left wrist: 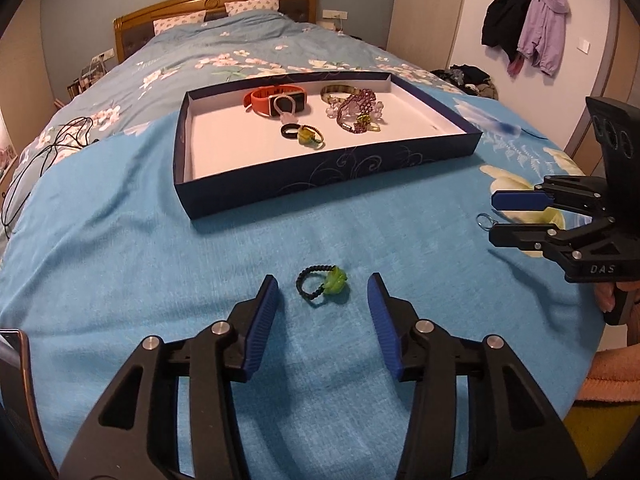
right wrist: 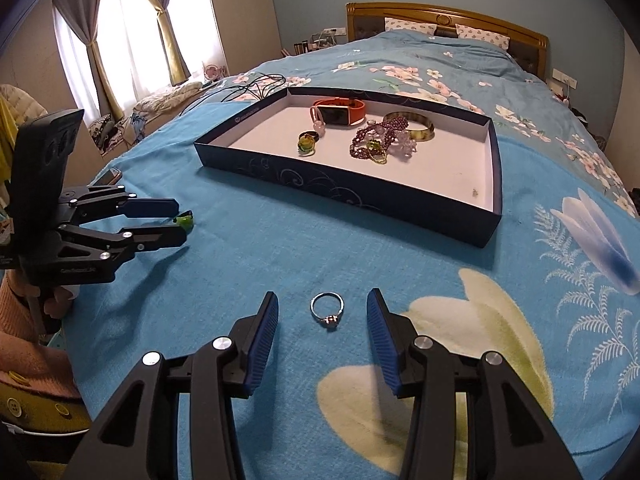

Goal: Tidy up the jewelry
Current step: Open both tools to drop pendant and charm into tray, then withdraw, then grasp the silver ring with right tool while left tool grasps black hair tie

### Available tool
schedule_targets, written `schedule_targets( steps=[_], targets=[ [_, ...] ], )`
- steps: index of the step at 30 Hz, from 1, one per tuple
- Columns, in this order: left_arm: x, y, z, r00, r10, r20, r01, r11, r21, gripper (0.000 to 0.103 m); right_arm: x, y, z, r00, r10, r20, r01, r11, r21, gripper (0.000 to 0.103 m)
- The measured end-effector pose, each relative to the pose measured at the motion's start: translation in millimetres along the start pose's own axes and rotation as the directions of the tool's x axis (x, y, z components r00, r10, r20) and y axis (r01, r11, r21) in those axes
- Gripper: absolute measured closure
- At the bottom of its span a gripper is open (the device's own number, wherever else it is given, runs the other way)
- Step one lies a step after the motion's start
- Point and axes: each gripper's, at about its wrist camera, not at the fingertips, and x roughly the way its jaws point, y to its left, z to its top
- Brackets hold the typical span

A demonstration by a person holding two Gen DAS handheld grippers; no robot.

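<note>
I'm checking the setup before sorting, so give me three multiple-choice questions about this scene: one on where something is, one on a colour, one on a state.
1. Where does the silver ring lie?
A. in the tray
B. on the blanket between the right hand-held gripper's fingers
C. on a pillow

2. What colour is the watch strap in the tray?
A. orange
B. white
C. yellow

3. How is the left hand-held gripper?
A. shut on the ring with the green bead
B. shut on nothing
C. open around that ring

Answers: 1 B, the ring rests on the blue blanket outside the tray; 2 A, the band is orange; 3 C, both fingers stand apart from the ring.
</note>
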Motion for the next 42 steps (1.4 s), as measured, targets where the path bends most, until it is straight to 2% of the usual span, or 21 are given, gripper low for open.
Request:
schedule_targets(
  steps=[3, 11, 15, 22, 42],
  targets=[
    [2, 3, 1, 1.000, -0.005, -0.004, 0.004, 1.000, -0.007, 0.062, 4, 1, 0, 1.000, -0.010, -0.019, 0.010, 1.000, 0.003, 0.060],
    [2, 2, 2, 1.000, -0.003, -0.006, 0.003, 1.000, -0.009, 0.065, 7, 7, 1, 0.997, -0.069, -0.026, 0.068, 0.997, -0.025, 0.073],
    [3, 1, 3, 1.000, -0.003, -0.006, 0.003, 1.000, -0.003, 0.072, 7, 9, 0, 0.997, -0.068, -0.025, 0.067, 0.997, -0.026, 0.077],
    [3, 3, 2, 1.000, -0.011, -0.002, 0.011, 1.000, -0.021, 0.077, 6, 7, -1, 0.998, -0.066, -0.023, 0.066, 0.998, -0.012, 0.087],
    [-4, 0, -1, 0.999, -0.032, 0.033, 0.033, 0.999, -0.029, 0.079, -3, -1, -5, 0.999, -0.036, 0.019, 0.034, 0.997, 0.066, 0.087]
  ],
)
